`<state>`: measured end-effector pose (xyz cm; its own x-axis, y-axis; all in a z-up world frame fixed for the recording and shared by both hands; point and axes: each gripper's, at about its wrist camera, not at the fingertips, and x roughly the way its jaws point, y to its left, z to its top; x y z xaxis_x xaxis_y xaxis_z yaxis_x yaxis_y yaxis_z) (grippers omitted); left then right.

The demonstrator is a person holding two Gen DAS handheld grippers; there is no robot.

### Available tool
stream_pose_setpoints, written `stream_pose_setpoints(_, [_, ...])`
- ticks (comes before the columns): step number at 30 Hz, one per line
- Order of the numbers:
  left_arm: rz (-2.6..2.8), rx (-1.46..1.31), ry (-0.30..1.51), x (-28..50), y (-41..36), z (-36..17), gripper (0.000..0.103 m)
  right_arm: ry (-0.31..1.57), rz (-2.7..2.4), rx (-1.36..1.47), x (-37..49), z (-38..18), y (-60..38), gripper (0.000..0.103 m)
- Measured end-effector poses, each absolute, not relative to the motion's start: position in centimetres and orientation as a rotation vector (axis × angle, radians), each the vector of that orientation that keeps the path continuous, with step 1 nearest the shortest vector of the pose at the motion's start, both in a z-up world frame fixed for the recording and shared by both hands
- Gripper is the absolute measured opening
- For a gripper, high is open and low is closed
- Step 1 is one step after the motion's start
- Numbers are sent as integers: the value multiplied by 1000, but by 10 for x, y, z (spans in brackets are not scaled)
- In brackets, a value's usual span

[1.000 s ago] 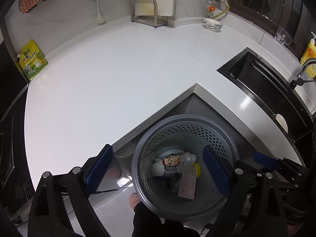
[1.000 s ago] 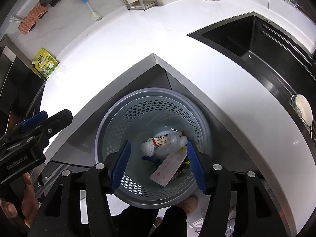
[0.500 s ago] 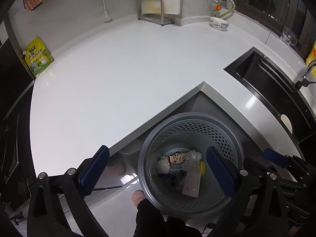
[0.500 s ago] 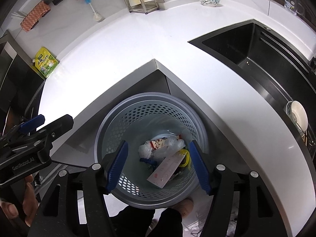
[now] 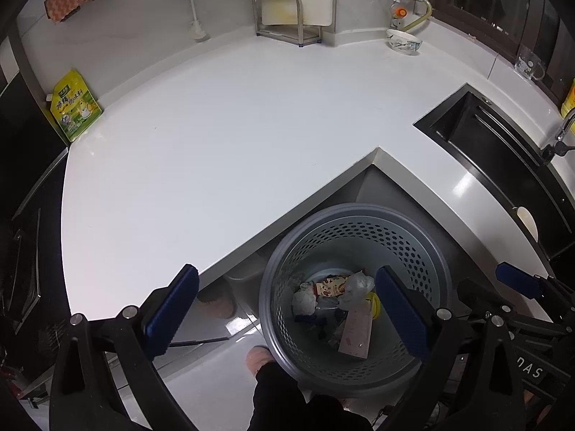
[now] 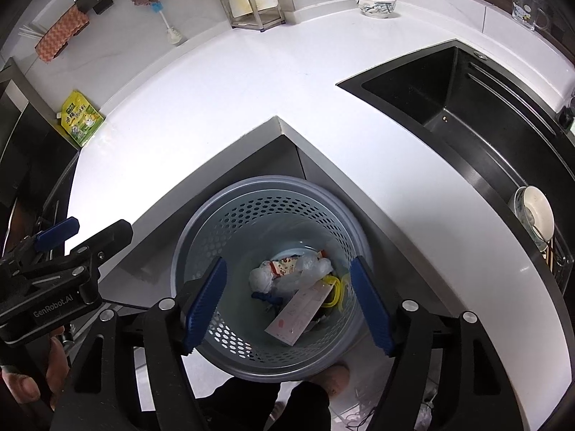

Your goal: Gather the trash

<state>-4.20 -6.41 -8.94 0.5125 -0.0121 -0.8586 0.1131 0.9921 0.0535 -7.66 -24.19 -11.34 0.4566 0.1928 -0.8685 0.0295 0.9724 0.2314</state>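
A grey perforated waste basket [image 5: 424, 262] [image 6: 222, 222] stands on the floor in the inner corner of the white counter. Several pieces of trash lie at its bottom: a crumpled white wrapper [image 5: 303, 300] [image 6: 262, 276], a printed snack packet [image 5: 329, 287], clear plastic, something yellow and a pale pink card [image 5: 355, 334] [image 6: 300, 314]. My left gripper [image 5: 287, 309] hangs wide open above the basket's left rim, nothing between its fingers. My right gripper [image 6: 287, 298] is over the basket; its jaws are opening with nothing between them.
The white L-shaped counter [image 5: 215, 143] carries a yellow-green pouch [image 5: 73, 106] at far left, a metal rack [image 5: 284, 18] and a bowl [image 5: 404, 41] at the back. A black sink [image 6: 467, 107] lies to the right. The person's dark trousers and slippered feet [image 5: 258, 357] are below.
The right gripper's jaws have spread wider over the basket. The left jaws widened slightly. Both views have tilted a little, so the basket sits lower in the picture.
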Motion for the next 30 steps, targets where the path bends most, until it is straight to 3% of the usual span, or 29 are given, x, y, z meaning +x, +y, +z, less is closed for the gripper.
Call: stream_pose_setpoints(30, [-65,105,1030,-39,-66,-89,97,1078,100,226,-77,-109,-243,72])
